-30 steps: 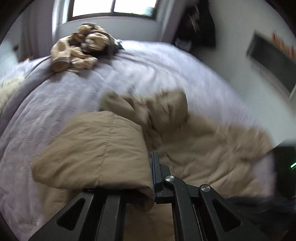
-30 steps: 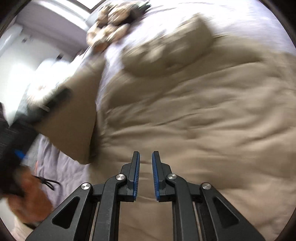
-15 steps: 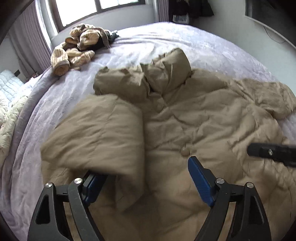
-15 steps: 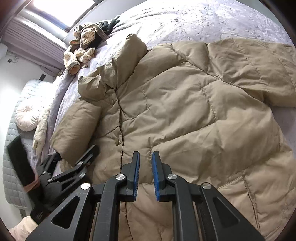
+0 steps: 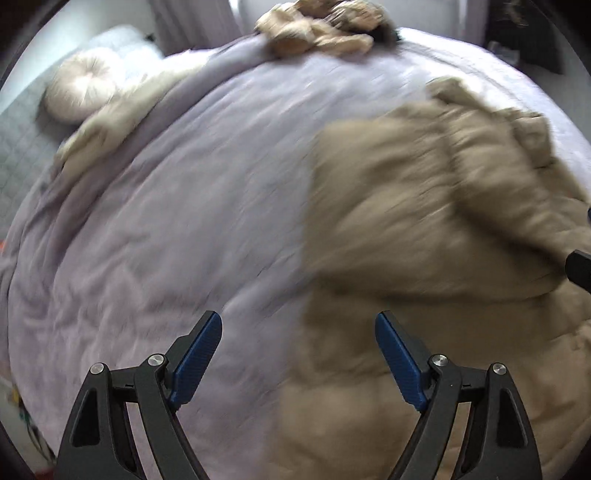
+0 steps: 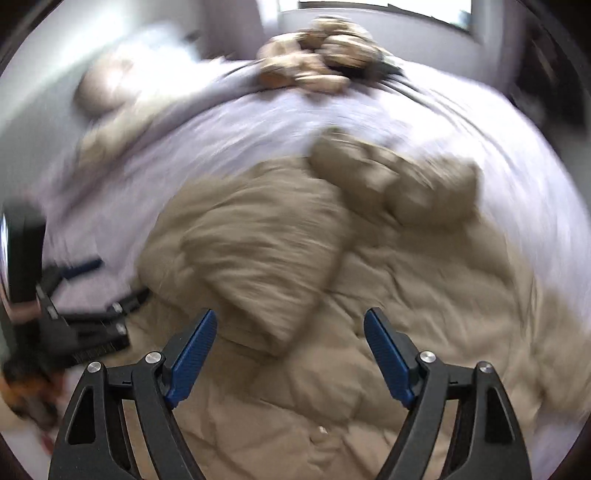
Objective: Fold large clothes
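Bed (image 5: 155, 229), lavender cover, was seen filling most of both views; both frames were motion-blurred.

Tan puffer jacket (image 6: 369, 332) was laid spread on the cover: at 3 to 5 o'clock in the left wrist view (image 5: 424, 229), centre to 5 o'clock in the right wrist view. One sleeve (image 6: 258, 251) was seen folded in over the body, its cuff end near the right tongs' left pad. Hood (image 6: 402, 184) was bunched at 1 o'clock of the jacket.

Pile of tan and dark clothes (image 5: 325, 33) was seen at 12 o'clock, well apart from the jacket, by the far bed edge. Cream throw (image 5: 122, 110) and a round pale cushion (image 5: 83, 88) were located at 10 o'clock, near the headboard side.

Left gripper (image 5: 299, 354): jaws were spread wide, nothing gripped; bare cover lay under its left pad, jacket edge under its right. In the right wrist view it (image 6: 103, 291) showed at 9 o'clock, just beside the jacket edge.

Right gripper (image 6: 288, 354): jaws were opening, wide apart, nothing clamped; jacket lay below between the pads, not pressed.

No obstruction was seen between tongs and jacket.
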The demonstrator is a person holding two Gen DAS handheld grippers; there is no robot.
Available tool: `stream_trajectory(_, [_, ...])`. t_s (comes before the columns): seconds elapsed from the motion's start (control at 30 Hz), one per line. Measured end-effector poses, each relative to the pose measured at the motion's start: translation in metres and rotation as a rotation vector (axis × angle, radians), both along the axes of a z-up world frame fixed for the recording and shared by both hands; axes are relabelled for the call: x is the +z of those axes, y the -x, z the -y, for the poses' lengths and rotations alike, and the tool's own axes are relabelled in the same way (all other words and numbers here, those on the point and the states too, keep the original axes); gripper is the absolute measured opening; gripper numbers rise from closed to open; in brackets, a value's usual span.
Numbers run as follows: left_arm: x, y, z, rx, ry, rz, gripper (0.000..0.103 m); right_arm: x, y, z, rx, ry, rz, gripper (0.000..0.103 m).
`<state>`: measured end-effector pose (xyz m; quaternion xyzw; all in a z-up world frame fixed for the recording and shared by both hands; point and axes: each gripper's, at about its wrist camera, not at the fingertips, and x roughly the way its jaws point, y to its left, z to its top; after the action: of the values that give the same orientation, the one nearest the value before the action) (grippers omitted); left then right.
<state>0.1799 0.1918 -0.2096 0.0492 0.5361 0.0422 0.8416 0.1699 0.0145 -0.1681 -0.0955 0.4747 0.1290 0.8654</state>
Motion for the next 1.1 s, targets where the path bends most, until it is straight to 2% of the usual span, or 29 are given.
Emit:
stream_trajectory(0.03, [-0.006,0.0,-0.003,0.006,0.002,-0.011,0.086,0.0,0.0,0.0,0.0,0.0,0.0,0.084])
stream_trajectory(0.13, [-0.016,-0.008,-0.003,0.003,0.017,-0.006,0.086,-0.022,-0.013,-0.035,0.052,0.222,0.047,0.084])
stream_trajectory(0.23, [-0.025,-0.022,0.003,0.014,0.017,0.015,0.086,-0.045,-0.034,-0.048,0.033,0.351,0.052,0.084])
stream_trajectory(0.27, [-0.026,-0.027,0.002,0.031,0.023,0.015,0.086,-0.049,-0.039,-0.047,0.019,0.363,0.054,0.078])
stream_trajectory(0.3, [-0.025,-0.028,-0.001,0.048,0.035,0.022,0.086,-0.05,-0.044,-0.043,-0.006,0.367,0.075,0.038])
stream_trajectory(0.33, [-0.024,-0.028,-0.004,0.063,0.041,0.033,0.086,-0.046,-0.046,-0.037,-0.037,0.354,0.1,0.012])
stream_trajectory(0.37, [-0.025,-0.03,-0.007,0.076,0.04,0.038,0.086,-0.04,-0.046,-0.03,-0.076,0.331,0.117,0.006])
stream_trajectory(0.43, [-0.026,-0.034,-0.014,0.093,0.034,0.044,0.086,-0.018,-0.043,0.001,-0.185,0.192,0.163,0.006])
stream_trajectory(0.47, [-0.028,-0.035,-0.017,0.096,0.038,0.044,0.086,-0.002,-0.041,0.037,-0.309,0.101,0.194,0.006])
stream_trajectory(0.5, [-0.028,-0.035,-0.018,0.094,0.041,0.044,0.086,-0.002,-0.041,0.037,-0.309,0.101,0.194,0.006])
stream_trajectory(0.53, [-0.029,-0.035,-0.018,0.086,0.045,0.041,0.086,0.0,-0.041,0.058,-0.375,0.042,0.182,0.006])
stream_trajectory(0.57, [-0.03,-0.036,-0.018,0.07,0.04,0.037,0.086,-0.011,-0.043,0.103,-0.516,-0.069,0.102,0.006])
stream_trajectory(0.6, [-0.029,-0.033,-0.017,0.054,0.027,0.035,0.086,-0.011,-0.043,0.103,-0.516,-0.069,0.102,0.006])
stream_trajectory(0.67, [-0.025,-0.03,-0.017,0.014,-0.001,0.021,0.086,-0.029,-0.045,0.13,-0.594,-0.118,0.021,0.006])
stream_trajectory(0.7, [-0.021,-0.025,-0.018,-0.001,0.01,0.013,0.086,-0.039,-0.045,0.141,-0.614,-0.15,-0.011,0.006])
stream_trajectory(0.77, [-0.013,-0.021,-0.029,-0.018,0.093,-0.001,0.086,-0.057,-0.045,0.16,-0.653,-0.241,-0.084,0.006])
stream_trajectory(0.83, [-0.002,-0.021,-0.044,-0.015,0.207,-0.013,0.086,-0.082,-0.038,0.194,-0.786,-0.404,-0.157,0.006])
stream_trajectory(0.97, [0.012,-0.046,-0.058,0.001,0.374,-0.016,0.086,-0.086,-0.037,0.199,-0.784,-0.438,-0.158,0.006])
stream_trajectory(1.03, [0.019,-0.055,-0.044,-0.03,0.379,0.003,0.086,-0.086,-0.042,0.2,-0.766,-0.424,-0.163,0.006])
stream_trajectory(1.1, [0.024,-0.055,-0.02,-0.101,0.349,0.036,0.086,-0.085,-0.041,0.198,-0.774,-0.442,-0.171,0.006])
